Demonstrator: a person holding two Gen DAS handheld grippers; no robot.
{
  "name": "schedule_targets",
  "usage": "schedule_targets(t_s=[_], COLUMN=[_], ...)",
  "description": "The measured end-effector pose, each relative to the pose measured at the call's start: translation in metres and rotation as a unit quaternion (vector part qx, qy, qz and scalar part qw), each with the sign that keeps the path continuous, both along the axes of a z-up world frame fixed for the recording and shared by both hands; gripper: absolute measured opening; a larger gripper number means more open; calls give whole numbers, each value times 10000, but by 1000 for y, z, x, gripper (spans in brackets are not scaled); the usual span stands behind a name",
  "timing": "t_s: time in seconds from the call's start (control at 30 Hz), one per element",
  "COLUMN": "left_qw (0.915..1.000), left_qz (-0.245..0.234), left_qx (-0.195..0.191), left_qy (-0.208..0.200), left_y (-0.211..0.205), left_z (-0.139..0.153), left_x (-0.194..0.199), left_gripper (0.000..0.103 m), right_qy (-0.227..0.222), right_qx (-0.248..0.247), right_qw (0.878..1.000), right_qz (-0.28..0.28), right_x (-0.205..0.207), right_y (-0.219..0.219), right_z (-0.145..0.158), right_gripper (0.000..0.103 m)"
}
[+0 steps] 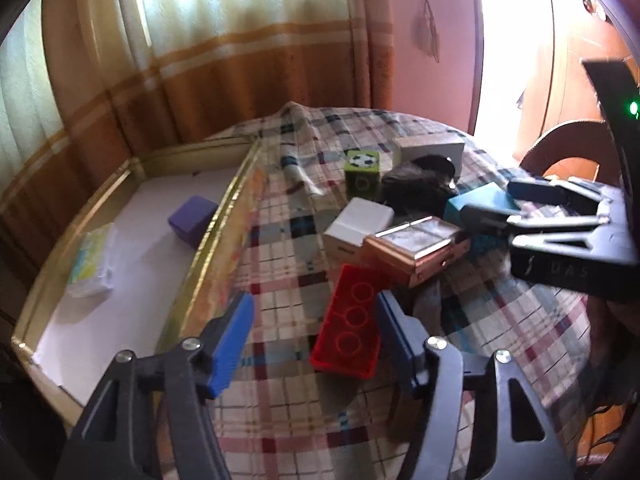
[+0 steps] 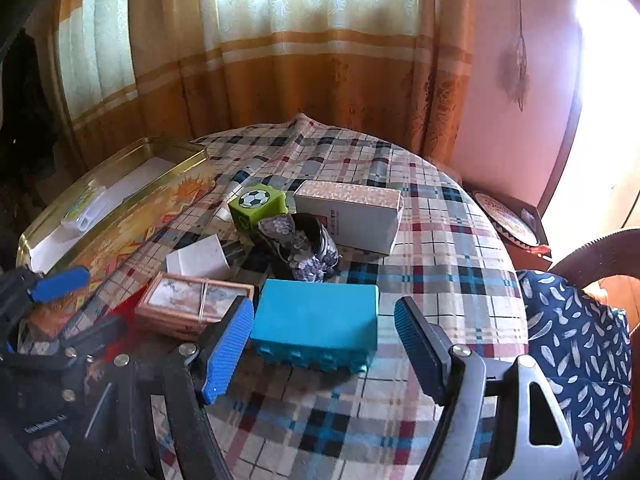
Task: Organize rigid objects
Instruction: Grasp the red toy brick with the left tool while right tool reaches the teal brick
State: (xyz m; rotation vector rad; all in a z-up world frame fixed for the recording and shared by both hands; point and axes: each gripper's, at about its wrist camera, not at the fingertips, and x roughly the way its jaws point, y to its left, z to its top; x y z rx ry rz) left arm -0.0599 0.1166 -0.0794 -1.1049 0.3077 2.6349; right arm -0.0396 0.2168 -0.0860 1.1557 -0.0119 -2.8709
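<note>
In the left wrist view, a red studded block lies on the plaid cloth between the blue pads of my left gripper. It sits close to the right pad, with a wide gap to the left pad, so the jaws are open. In the right wrist view, a teal block lies between the pads of my right gripper. The left pad is at its edge and cloth shows before the right pad, so this gripper is open too. A gold tin at the left holds a purple cube and a pale packet.
Clustered mid-table are a green football cube, a long white box, a sequinned little shoe, a pink framed box and a small white box. A chair back and feather-print fabric stand at the right edge.
</note>
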Motion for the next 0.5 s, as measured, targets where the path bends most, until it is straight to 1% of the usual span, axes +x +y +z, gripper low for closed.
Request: schedule_targets(t_s=[0.13, 0.2, 0.27, 0.3, 0.33, 0.37, 0.47, 0.5], left_qw=[9998, 9998, 9998, 9997, 9997, 9997, 9996, 9996], left_qz=[-36, -122, -140, -166, -177, -167, -197, -198], left_qx=[-163, -71, -92, -112, -118, -105, 0, 26], left_qy=[-81, -138, -141, -133, -133, -148, -187, -202], left_y=[6, 9, 13, 14, 14, 13, 11, 10], left_z=[-5, -6, -6, -6, -6, -5, -5, -5], left_x=[-8, -9, -10, -10, -10, -11, -10, -10], left_gripper=[62, 62, 62, 62, 62, 62, 56, 55], right_qy=[-66, -192, -215, -238, -262, -271, -215, -197], right_qx=[9, 106, 12, -55, -135, -161, -115, -72], right_qw=[10000, 9997, 9997, 9997, 9995, 9995, 9997, 9997], right_qz=[70, 95, 69, 72, 71, 64, 63, 82], right_x=[1, -1, -2, -3, -3, -3, -1, -1], right_y=[-3, -6, -2, 0, 3, 3, 1, 0], right_z=[-2, -5, -6, -6, -7, -7, -6, -5], right_gripper=[75, 75, 75, 73, 68, 68, 68, 68])
